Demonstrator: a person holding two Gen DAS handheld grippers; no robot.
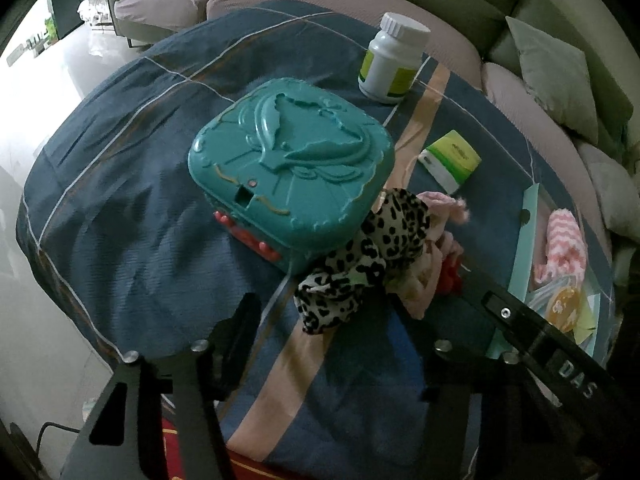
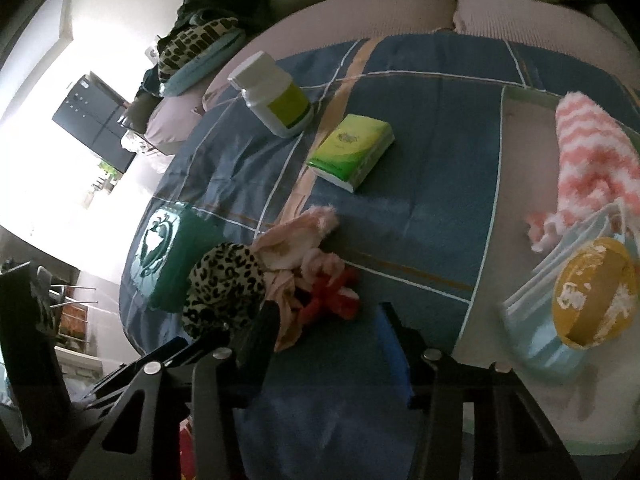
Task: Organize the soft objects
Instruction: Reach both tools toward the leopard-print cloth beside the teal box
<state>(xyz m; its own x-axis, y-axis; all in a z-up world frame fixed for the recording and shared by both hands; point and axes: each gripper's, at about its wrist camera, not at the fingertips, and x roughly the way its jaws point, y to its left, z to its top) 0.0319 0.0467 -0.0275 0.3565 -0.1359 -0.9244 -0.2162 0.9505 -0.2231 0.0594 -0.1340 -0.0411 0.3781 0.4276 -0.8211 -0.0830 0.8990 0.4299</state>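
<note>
Left gripper [image 1: 320, 320]: low over the blue cloth [image 1: 132, 208], fingers apart; the leopard scrunchie's near end lies between them, and no pad is seen pressing on it.
Right gripper [image 2: 326, 322]: fingers apart, tips at the near edge of the soft pile; contact cannot be told.
Soft pile: leopard scrunchie [image 2: 226, 284], pink fabric [image 2: 288, 248] and a red piece [image 2: 334, 294] bunched together on the cloth, touching one another.
Teal box [image 1: 292, 160]: lid shut, just behind the pile; the scrunchie leans on its corner.
Tray [image 2: 490, 208]: right of the pile, holding a pink-and-white fluffy sock [image 2: 592, 160], a yellow disc [image 2: 594, 292] and a pale blue item under the disc.
Tissue pack [image 2: 352, 152]: green, flat on the cloth beyond the pile.
Bottle [image 2: 276, 96]: white, green label, upright, farther back.
Sofa [image 1: 440, 8]: behind the cloth.
</note>
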